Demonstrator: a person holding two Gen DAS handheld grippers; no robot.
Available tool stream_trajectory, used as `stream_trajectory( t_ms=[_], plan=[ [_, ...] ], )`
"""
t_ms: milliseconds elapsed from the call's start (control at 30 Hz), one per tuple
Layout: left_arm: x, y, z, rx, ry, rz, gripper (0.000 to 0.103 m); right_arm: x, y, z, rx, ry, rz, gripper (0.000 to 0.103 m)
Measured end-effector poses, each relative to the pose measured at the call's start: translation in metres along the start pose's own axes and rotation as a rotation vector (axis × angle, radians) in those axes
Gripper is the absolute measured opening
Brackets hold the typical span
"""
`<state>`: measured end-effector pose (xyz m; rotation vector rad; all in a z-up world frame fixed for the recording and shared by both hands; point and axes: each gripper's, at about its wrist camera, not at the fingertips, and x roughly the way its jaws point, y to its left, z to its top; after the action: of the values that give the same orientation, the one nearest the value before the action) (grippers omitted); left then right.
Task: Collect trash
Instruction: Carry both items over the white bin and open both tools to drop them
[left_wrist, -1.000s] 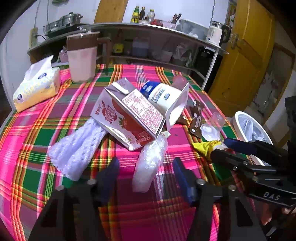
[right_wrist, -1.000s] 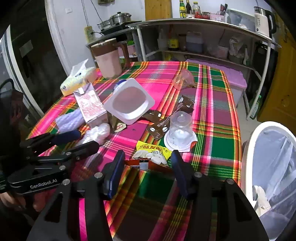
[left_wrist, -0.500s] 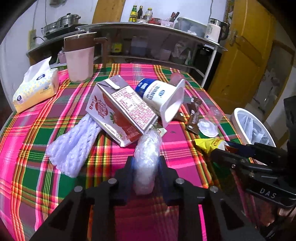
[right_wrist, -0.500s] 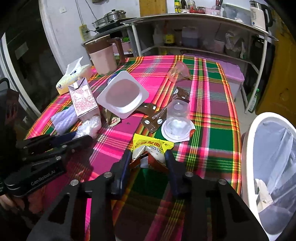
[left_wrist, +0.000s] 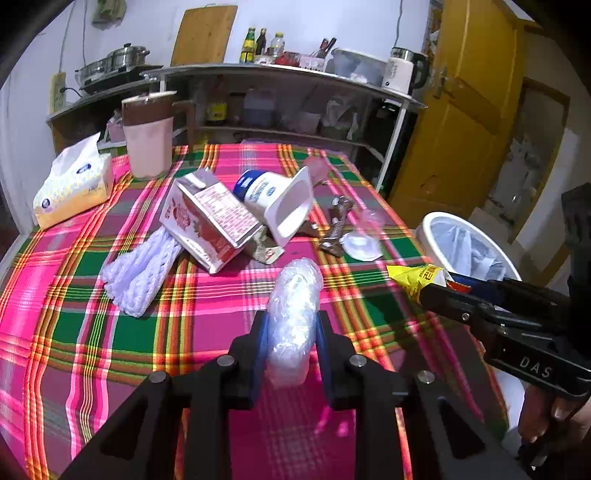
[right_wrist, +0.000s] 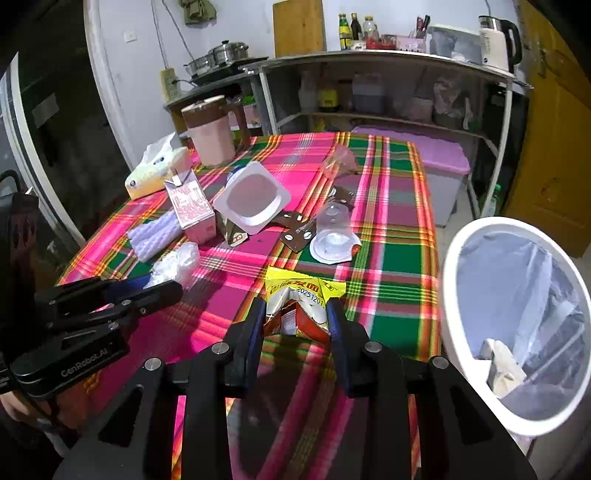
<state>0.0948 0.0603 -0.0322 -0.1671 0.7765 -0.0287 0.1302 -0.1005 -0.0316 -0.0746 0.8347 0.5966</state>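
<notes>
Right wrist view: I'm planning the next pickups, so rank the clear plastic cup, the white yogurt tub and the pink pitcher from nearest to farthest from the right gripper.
1. Clear plastic cup, just beyond the right gripper, slightly right.
2. White yogurt tub, mid-table, left of the cup.
3. Pink pitcher, far left edge of the table.

"DAS" on right hand-held gripper (left_wrist: 434, 291); "20251201" on yellow wrapper (right_wrist: 304, 291)

My table (left_wrist: 74, 332), under a plaid cloth, carries at frame centre a milk carton (left_wrist: 207, 225), yogurt tub (left_wrist: 280, 206) and foam net (left_wrist: 140, 273); upper left, a tissue pack (left_wrist: 74, 188) and pitcher (left_wrist: 147, 136).
</notes>
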Motion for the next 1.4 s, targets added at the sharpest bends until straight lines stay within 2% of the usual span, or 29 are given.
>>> stream_trajectory(
  t_ms=[667,1067,1400],
  plan=[
    [-0.041,-0.055,-0.002,0.067,-0.071,-0.068,0.025,-0.083,-0.018,-0.025,0.043,-0.127,-0.057,0.034],
    [-0.036,-0.081,0.005,0.109,-0.075,-0.111,0.025,-0.098,-0.038,-0.032,0.080,-0.150,-0.098,0.034],
    [-0.014,-0.109,0.017,0.160,-0.059,-0.161,0.025,-0.102,-0.066,-0.036,0.127,-0.153,-0.143,0.034]
  ],
)
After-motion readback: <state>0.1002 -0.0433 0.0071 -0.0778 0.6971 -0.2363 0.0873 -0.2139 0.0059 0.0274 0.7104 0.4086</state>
